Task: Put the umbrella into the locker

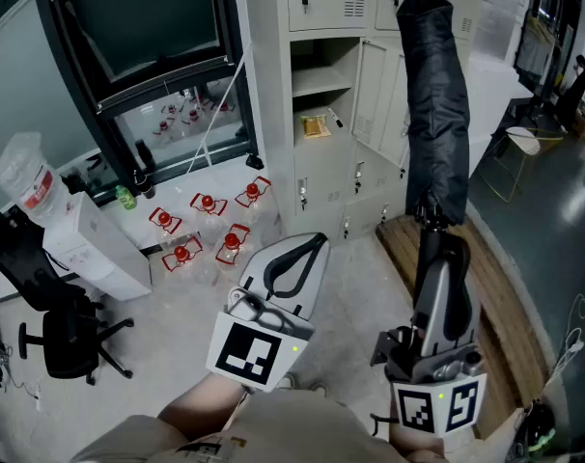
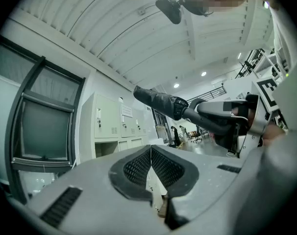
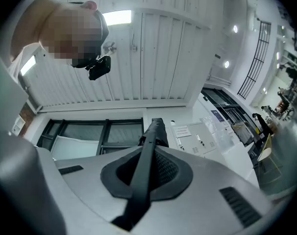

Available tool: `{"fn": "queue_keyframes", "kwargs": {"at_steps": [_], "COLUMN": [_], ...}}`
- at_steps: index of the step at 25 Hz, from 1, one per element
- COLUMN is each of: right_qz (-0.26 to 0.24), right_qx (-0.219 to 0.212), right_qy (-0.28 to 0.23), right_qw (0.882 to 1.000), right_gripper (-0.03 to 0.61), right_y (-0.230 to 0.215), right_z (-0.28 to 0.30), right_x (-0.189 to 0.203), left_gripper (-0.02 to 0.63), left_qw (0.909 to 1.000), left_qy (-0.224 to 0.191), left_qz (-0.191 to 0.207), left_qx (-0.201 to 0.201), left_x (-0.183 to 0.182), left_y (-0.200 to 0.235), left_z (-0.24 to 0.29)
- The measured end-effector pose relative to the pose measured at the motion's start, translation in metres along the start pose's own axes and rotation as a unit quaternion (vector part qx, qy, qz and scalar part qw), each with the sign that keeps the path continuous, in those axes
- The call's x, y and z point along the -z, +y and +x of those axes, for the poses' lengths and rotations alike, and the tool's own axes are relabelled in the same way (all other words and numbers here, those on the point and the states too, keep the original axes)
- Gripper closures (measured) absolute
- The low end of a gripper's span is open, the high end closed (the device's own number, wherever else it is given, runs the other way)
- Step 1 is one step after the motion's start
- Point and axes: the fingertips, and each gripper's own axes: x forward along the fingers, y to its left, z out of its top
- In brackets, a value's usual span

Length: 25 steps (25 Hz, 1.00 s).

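A black folded umbrella [image 1: 435, 104] stands upright in front of the white lockers [image 1: 331, 8], its top level with the upper doors. My right gripper [image 1: 435, 241] is shut on its lower stem; in the right gripper view the dark umbrella [image 3: 147, 155] runs up between the pads of my right gripper [image 3: 146, 173]. An open locker compartment [image 1: 320, 93] shows just left of the umbrella, with its door [image 1: 370, 93] swung out. My left gripper [image 1: 315, 246] is lower and to the left, shut and empty. From my left gripper [image 2: 151, 164], the umbrella [image 2: 158, 101] appears slanting at the upper right.
A small yellow item [image 1: 315, 125] lies in the open compartment. Several red-capped water jugs [image 1: 208, 222] stand on the floor by the window. A water dispenser [image 1: 75, 230] and a black office chair [image 1: 56, 331] are at the left. A wooden platform [image 1: 471, 297] runs along the right.
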Motion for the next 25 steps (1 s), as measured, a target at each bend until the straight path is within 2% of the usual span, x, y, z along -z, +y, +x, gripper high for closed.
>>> {"fn": "queue_keyframes", "kwargs": {"at_steps": [8, 20, 25], "right_qz": [0.009, 0.014, 0.018], "right_qx": [-0.006, -0.006, -0.010], "right_qy": [-0.006, 0.015, 0.029], "right_qw": [1.000, 1.000, 0.999], "right_gripper": [0.560, 0.560, 0.560], "right_y": [0.003, -0.019, -0.032], "right_z": [-0.001, -0.011, -0.019], "right_x": [-0.004, -0.001, 0.003], "left_gripper": [0.604, 0.604, 0.604], "left_qw": [1.0000, 0.9999, 0.9994], "left_qy": [0.003, 0.011, -0.016], "left_qz": [0.005, 0.010, -0.009], "left_qx": [0.003, 0.005, -0.029], "left_x": [0.001, 0.006, 0.000], "left_y": [-0.001, -0.021, -0.028], "left_z": [-0.001, 0.011, 0.008]}}
